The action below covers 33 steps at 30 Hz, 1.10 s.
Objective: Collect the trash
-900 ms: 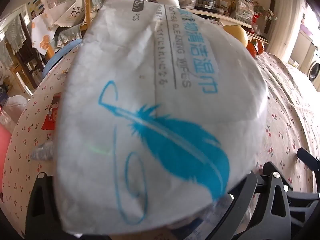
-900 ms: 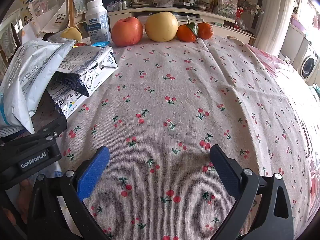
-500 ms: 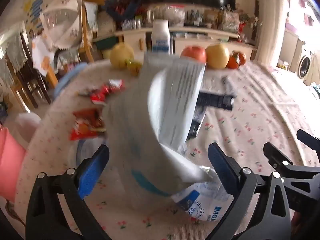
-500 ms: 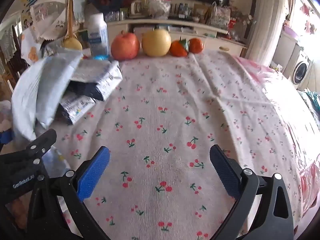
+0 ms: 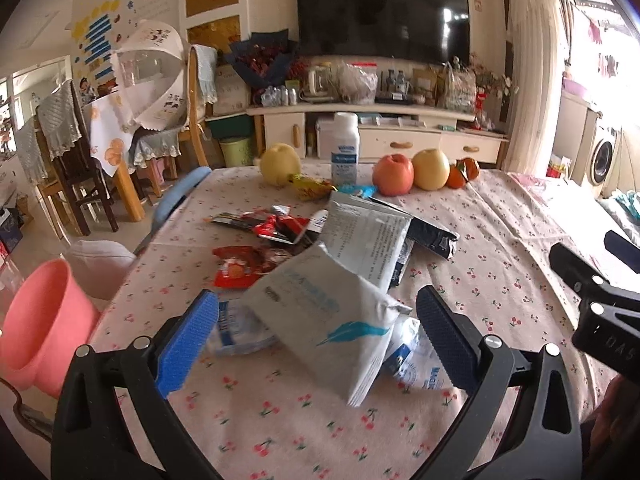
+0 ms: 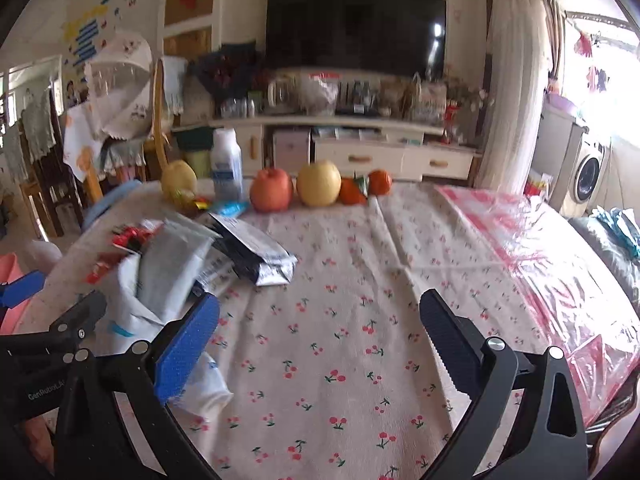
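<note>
A white wipes packet with a blue feather [image 5: 332,320] lies tilted on a heap of wrappers on the cherry-print tablecloth [image 5: 500,248]. My left gripper [image 5: 316,328] is open, its blue pads [image 5: 192,332] standing either side of the packet without touching it. Under the packet lie a crushed clear bottle [image 5: 240,330] and a white-and-blue bag [image 5: 416,364]. Behind are a grey printed pouch [image 5: 368,240], a black-and-silver bag [image 6: 256,256] and red snack wrappers [image 5: 248,264]. My right gripper [image 6: 320,340] is open over bare cloth, right of the heap [image 6: 160,272].
A pink bin [image 5: 44,320] stands off the table's left edge. Along the far edge are a yellow pear [image 5: 280,164], a white bottle [image 5: 345,148], an apple [image 5: 393,174], another pear [image 5: 431,169] and oranges [image 5: 464,172]. Pink plastic sheet [image 6: 540,248] covers the table's right side. A blue chair back [image 5: 176,200] sits left.
The wipes packet, which filled the left view close up, has dropped out of the left gripper's reach onto the heap. Both grippers have pulled back and tilted up, showing more of the room.
</note>
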Available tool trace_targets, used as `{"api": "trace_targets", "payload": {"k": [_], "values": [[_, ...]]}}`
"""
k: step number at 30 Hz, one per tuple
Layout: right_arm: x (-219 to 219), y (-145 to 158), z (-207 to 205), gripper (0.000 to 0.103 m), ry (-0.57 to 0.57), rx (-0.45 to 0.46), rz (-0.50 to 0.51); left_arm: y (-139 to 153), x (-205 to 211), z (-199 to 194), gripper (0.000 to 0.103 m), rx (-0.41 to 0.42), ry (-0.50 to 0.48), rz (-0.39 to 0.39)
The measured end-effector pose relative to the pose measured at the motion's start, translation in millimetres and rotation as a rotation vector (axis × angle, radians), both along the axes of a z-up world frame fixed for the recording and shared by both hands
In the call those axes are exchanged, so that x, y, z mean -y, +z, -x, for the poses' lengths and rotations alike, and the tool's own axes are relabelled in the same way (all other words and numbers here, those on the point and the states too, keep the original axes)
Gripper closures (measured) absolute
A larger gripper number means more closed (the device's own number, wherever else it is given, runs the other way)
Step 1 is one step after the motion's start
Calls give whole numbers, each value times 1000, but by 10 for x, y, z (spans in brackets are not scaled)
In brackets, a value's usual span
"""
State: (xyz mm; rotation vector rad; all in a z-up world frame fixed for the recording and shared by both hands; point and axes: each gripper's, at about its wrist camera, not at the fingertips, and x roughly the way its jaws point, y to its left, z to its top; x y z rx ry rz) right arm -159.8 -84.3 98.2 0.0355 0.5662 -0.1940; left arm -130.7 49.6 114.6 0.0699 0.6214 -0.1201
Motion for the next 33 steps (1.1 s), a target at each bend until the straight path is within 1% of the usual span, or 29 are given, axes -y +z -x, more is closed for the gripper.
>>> {"api": "trace_targets", "payload": {"k": [3,5,8,13,20,28,33], "values": [[-73,92,139,5,-2,44,13,53,-177,76,3,25,8,34],[-126,140,208,5,0,61,6,79,-290,110,3,34,19,63],[-205,179,307,4,-1,79,10,75,-431,147,3,41,43,82],[-288,199,365,4,11,83,9,62,-593,208,3,57,77,80],[-430,223,445,4,42,98,26,54,-727,253,3,70,91,83],[-422,227,461,4,44,104,31,30,-738,259,3,73,83,72],[-433,227,462,4,45,103,31,-14,-746,232,3,51,88,73]]}}
